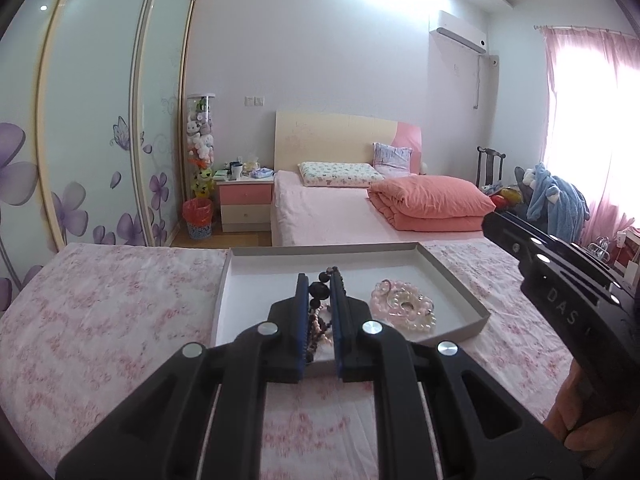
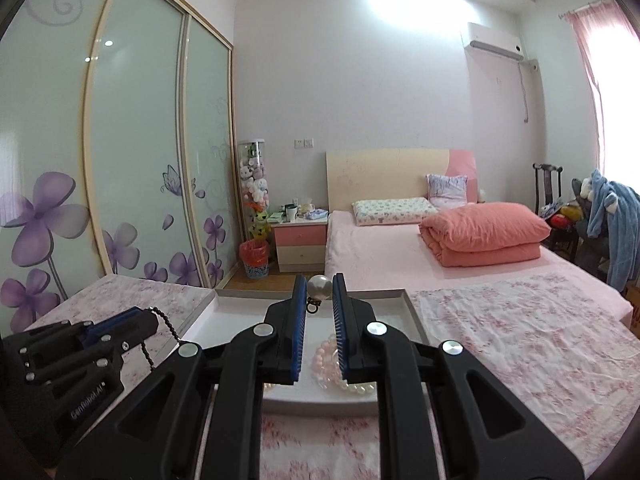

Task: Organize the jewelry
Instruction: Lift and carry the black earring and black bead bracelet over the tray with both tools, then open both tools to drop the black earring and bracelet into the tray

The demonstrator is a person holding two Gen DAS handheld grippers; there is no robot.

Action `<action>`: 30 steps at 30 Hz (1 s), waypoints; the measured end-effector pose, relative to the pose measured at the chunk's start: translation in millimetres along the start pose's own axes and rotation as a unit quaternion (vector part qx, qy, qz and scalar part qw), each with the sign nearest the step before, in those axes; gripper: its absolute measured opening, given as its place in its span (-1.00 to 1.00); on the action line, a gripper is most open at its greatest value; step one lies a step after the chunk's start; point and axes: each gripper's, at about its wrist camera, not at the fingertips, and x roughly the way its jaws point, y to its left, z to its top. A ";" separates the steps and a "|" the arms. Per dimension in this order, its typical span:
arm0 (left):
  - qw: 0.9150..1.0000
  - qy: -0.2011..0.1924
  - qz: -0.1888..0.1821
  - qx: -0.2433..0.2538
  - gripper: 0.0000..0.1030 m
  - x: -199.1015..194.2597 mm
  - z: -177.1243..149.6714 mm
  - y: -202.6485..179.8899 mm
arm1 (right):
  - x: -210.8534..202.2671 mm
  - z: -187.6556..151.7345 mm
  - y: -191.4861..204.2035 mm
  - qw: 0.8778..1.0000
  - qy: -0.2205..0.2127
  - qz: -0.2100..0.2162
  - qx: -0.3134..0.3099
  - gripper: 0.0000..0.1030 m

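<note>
Worktop (image 1: pixel 100 312) under a pink floral cloth fills the near part of both views, with a pink bed (image 1: pixel 320 216) beyond it and a wardrobe (image 1: pixel 100 120) with purple flowers at left. Near the worktop's middle lies a shallow grey tray (image 1: pixel 452 276) with a white floor. In the tray, toward its right, a pile of pink and white bead bracelets (image 1: pixel 404 308) lies loose. The left gripper (image 1: pixel 321 280) is clamped on a dark bead chain (image 1: pixel 323 278), lifted above the tray's near left part; the chain hangs down from its tips. The right gripper (image 2: pixel 319 285) is clamped on a large pearl pendant (image 2: pixel 319 287), raised over the tray, with a small dark ring dangling under the pearl.
</note>
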 end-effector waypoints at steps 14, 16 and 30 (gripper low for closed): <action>0.999 0.051 0.004 -0.005 -0.78 77.5 0.5 9.7 | 76.1 -9.4 -6.6 0.995 0.087 0.018 0.032 -0.72; 0.998 0.057 0.003 -0.006 -0.78 83.4 -1.0 10.6 | 81.5 -12.3 -8.0 0.994 0.098 0.022 0.039 -0.72; 0.997 0.070 0.008 -0.022 -0.55 92.9 -0.4 20.5 | 92.2 -15.9 -29.5 0.985 0.136 0.031 0.100 -0.16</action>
